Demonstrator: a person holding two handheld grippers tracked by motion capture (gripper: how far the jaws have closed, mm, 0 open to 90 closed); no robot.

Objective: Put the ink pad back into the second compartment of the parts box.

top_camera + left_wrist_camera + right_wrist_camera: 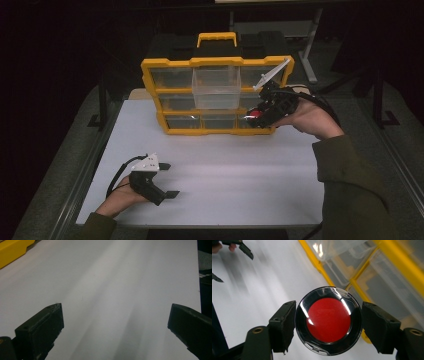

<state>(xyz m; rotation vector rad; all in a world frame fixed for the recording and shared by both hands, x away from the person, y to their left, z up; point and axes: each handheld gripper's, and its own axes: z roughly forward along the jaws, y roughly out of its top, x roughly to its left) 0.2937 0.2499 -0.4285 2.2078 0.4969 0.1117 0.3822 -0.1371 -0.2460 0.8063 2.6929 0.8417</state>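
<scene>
Two black jaws of the right gripper [328, 322] clamp a round black-rimmed container with a red centre and clear glossy lid [328, 320] by its edges, held just in front of the lower right drawers of the upright yellow-framed organiser with clear plastic drawers [217, 95]. That smooth round rim offers little purchase, so a tilt or a knock against the frame could let it slip or drop to the white tabletop [240, 170]. Well apart, the left gripper [169, 179] rests with jaws spread wide and empty, too far off to catch it.

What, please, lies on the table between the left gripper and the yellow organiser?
Nothing: in the high view, bare white table separates the left gripper from the yellow organiser.
</scene>
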